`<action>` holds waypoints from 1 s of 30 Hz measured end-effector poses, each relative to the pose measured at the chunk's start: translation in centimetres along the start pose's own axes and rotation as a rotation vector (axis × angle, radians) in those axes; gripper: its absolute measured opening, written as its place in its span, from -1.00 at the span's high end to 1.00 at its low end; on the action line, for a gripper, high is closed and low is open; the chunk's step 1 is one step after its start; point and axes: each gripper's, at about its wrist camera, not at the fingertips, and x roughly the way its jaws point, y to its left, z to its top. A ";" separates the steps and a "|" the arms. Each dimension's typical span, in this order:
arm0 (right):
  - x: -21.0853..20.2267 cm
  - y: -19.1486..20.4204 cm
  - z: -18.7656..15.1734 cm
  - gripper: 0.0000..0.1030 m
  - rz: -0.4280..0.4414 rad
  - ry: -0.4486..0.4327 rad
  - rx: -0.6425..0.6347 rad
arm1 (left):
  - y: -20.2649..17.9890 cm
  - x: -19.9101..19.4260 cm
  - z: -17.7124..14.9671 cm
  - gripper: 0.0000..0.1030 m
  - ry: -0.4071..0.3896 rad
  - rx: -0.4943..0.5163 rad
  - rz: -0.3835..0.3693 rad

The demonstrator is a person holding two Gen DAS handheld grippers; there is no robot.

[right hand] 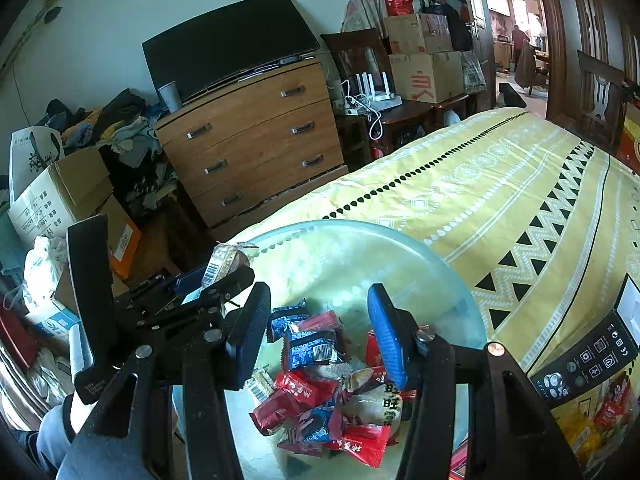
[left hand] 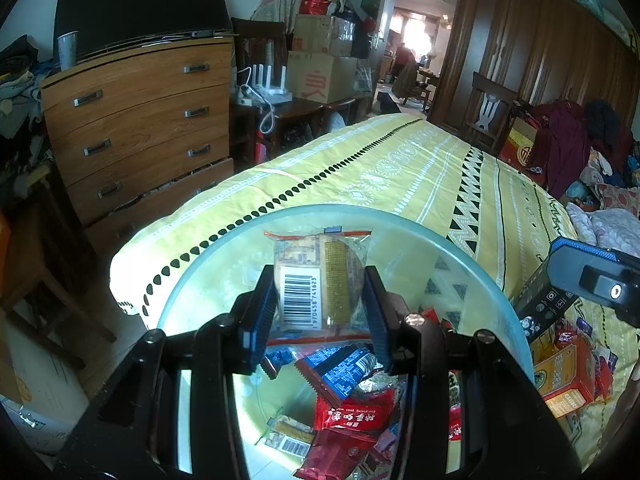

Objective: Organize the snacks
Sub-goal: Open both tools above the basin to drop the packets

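My left gripper (left hand: 320, 300) pinches a clear-wrapped round pastry with a barcode label (left hand: 316, 280) directly above the round frosted glass bowl (left hand: 472, 248); my right gripper (right hand: 320, 332) hangs spread and empty over its heaped snacks.

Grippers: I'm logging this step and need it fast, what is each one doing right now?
Left gripper: shut on the clear-wrapped pastry, held over the glass bowl.
Right gripper: open, nothing between its pads, above the bowl's snacks.
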 end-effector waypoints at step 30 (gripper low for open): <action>-2.0 -0.1 -3.2 -0.74 -0.089 -0.033 -0.032 | 0.2 1.3 -0.5 -1.00 0.039 -0.030 0.175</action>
